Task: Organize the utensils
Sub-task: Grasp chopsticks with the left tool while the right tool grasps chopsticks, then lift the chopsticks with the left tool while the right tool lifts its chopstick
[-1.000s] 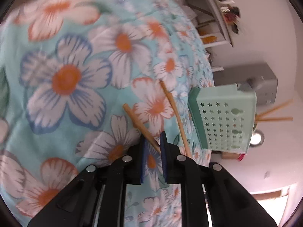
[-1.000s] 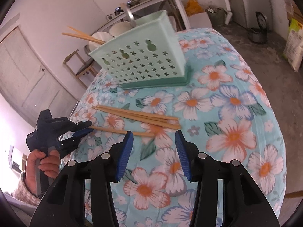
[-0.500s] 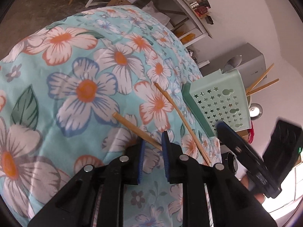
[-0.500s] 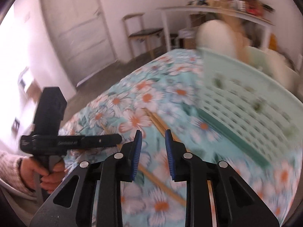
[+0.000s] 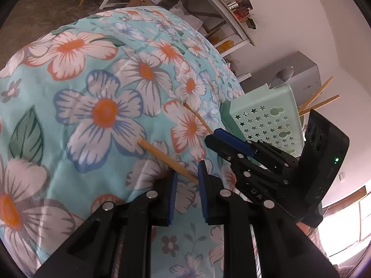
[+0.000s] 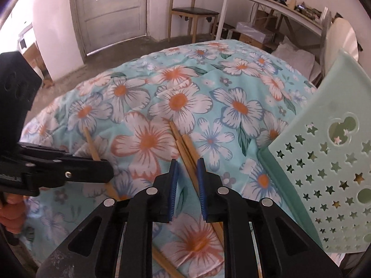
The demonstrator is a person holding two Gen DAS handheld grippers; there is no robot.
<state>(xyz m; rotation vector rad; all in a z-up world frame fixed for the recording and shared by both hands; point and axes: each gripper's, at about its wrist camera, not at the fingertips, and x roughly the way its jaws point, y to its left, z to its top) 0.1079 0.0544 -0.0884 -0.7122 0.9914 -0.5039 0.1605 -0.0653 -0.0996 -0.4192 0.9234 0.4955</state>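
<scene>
Presently we find the left tongs [image 5: 187, 175] gripping one chopstick [image 5: 162, 157] on the flowered bench [image 6: 231, 88], the right tongs [image 6: 187, 168] closing around a pair [image 6: 185, 150]; next, lift both into the basket [image 6: 324, 162].

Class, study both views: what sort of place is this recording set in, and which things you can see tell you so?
Probably a lived-in room of a home, used partly for storage. A floral cloth covers the table, a wooden chair stands by a panelled door, and a cluttered side table lines the wall.

Right gripper [image 6: 187, 176] nearer chopsticks [image 6: 185, 148], jaws closing
</scene>
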